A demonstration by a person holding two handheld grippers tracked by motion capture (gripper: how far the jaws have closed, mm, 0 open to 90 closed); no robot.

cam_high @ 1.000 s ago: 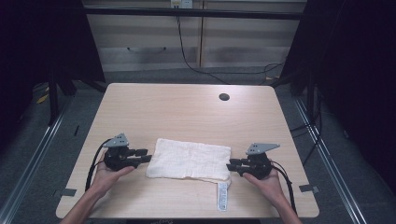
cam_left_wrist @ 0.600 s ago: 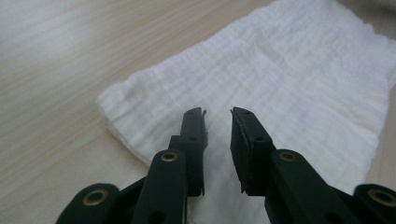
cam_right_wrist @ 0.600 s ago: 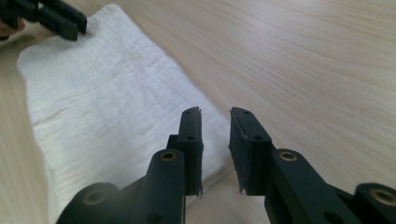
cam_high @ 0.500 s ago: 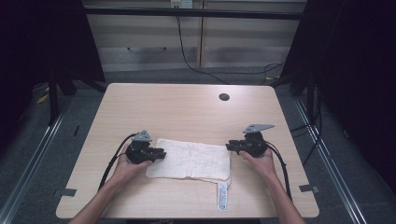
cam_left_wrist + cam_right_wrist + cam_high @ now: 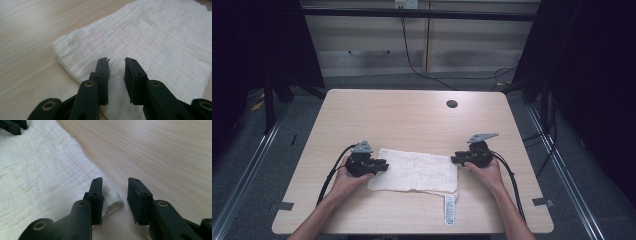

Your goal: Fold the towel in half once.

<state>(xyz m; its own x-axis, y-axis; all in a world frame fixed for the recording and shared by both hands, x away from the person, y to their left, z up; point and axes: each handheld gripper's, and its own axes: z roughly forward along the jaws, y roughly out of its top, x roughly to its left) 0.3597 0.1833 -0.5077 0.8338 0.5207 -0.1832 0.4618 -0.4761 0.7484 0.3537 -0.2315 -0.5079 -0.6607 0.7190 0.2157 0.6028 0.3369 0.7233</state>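
We see the folded white cloth [image 5: 414,171] flat on the surface [image 5: 412,120]. Left gripper [image 5: 383,165] at its 9 o'clock edge, jaws spread, just been closing. Right gripper [image 5: 455,159] at 3 o'clock, jaws spread, just been opening, pinching nothing.

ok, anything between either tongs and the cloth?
Nothing visible. Left tongs are open over the cloth near its left corner; right tongs are open at its right corner, on bare table.

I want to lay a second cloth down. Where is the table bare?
The far half of the light wooden table is bare from the folded white cloth to the round dark hole. The near strip is crowded by the left gripper, right gripper, forearms and a white label.
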